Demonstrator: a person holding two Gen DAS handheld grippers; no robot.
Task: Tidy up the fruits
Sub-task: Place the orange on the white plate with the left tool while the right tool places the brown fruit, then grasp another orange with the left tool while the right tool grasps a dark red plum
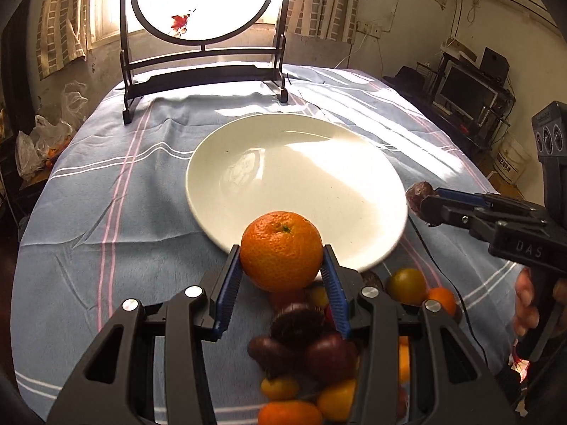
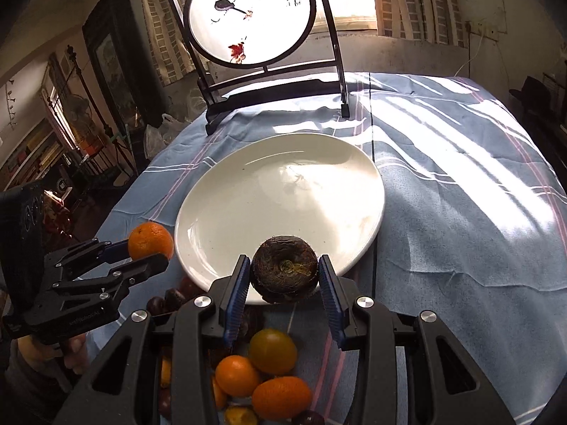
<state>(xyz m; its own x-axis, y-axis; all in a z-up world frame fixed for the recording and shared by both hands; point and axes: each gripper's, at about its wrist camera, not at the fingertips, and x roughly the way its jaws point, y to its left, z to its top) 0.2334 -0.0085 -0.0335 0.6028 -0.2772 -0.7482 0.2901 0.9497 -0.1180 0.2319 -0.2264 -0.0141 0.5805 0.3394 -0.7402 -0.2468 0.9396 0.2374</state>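
My left gripper [image 1: 281, 258] is shut on an orange [image 1: 281, 251] and holds it just above the near rim of a white plate [image 1: 248, 163]. My right gripper [image 2: 283, 272] is shut on a dark brown round fruit [image 2: 284, 268] at the plate's [image 2: 248, 198] near edge. In the left wrist view the right gripper [image 1: 425, 205] shows at the plate's right side with the brown fruit [image 1: 418, 194]. In the right wrist view the left gripper [image 2: 149, 251] shows left of the plate with the orange [image 2: 150, 241]. A pile of loose fruits [image 1: 304, 347] lies under both grippers, also seen in the right wrist view [image 2: 262, 372].
A blue striped cloth [image 1: 106, 194] covers the table. A black-framed round screen [image 1: 202, 28] stands at the table's far edge. Plastic bags [image 1: 39, 141] sit beyond the left edge; a monitor [image 1: 464, 88] stands on a rack at the far right.
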